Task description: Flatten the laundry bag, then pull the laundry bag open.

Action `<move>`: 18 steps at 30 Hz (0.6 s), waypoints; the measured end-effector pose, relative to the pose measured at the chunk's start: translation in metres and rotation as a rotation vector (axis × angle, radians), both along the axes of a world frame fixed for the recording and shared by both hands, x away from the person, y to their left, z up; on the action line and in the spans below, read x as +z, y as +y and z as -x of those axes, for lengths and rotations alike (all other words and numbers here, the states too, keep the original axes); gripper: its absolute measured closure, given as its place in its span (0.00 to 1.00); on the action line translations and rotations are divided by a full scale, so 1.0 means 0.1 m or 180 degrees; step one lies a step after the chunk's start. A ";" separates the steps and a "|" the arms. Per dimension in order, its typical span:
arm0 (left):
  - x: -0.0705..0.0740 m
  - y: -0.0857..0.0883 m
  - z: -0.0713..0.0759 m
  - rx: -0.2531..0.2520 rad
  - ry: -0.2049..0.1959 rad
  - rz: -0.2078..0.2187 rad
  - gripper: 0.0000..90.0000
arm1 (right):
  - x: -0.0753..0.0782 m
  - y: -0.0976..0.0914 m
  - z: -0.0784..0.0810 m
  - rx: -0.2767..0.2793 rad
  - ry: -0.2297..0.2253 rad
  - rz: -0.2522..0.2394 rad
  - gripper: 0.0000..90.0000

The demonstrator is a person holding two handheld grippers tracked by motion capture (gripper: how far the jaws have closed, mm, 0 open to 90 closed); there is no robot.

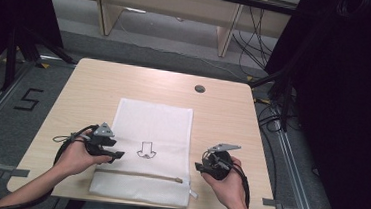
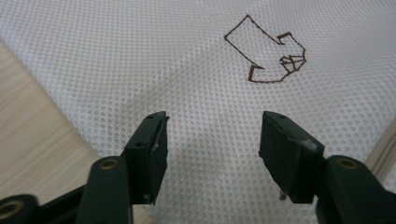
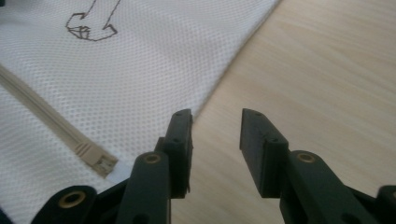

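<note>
- Lying flat near the table's (image 1: 223, 107) front edge, the white mesh bag (image 1: 164, 123) looks light, floppy, probably slippery.
- Left gripper (image 2: 212, 135) spread above it, right gripper (image 3: 215, 135) spread beside it, both empty.
- I'd pinch corners or the zipper (image 3: 51, 128) seam.

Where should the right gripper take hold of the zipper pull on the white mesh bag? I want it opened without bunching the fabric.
Probably the small white tab at the end of the beige zipper, near the mesh bag's right edge. It lies flat, so bring the open right gripper in low from the bare table side, one jaw sliding beneath it.
</note>
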State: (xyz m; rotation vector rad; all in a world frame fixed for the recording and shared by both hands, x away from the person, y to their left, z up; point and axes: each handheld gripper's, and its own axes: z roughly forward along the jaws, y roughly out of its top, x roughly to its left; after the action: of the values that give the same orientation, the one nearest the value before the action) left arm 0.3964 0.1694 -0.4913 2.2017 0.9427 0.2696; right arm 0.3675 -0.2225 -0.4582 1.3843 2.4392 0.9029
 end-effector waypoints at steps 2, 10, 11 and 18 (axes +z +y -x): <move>-0.01 0.01 -0.02 0.0085 0.0003 0.0055 0.43 | 0.01 0.00 0.01 -0.0039 -0.0084 0.0039 0.71; 0.01 0.06 -0.01 0.0142 -0.0028 0.0132 0.42 | 0.01 -0.03 0.00 0.0033 -0.0197 0.0141 0.79; 0.01 0.06 0.00 0.0137 -0.0041 0.0137 0.43 | 0.03 -0.02 0.01 -0.0001 -0.0159 0.0120 0.81; 0.02 0.00 0.01 0.0104 -0.0082 0.0144 0.43 | 0.03 0.01 0.02 0.0070 -0.0079 0.0167 0.94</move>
State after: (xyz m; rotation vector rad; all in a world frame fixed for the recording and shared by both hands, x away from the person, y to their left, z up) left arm 0.3959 0.1690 -0.4896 2.1384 0.9625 0.2885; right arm 0.3653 -0.2220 -0.4555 1.3233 2.4462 0.8492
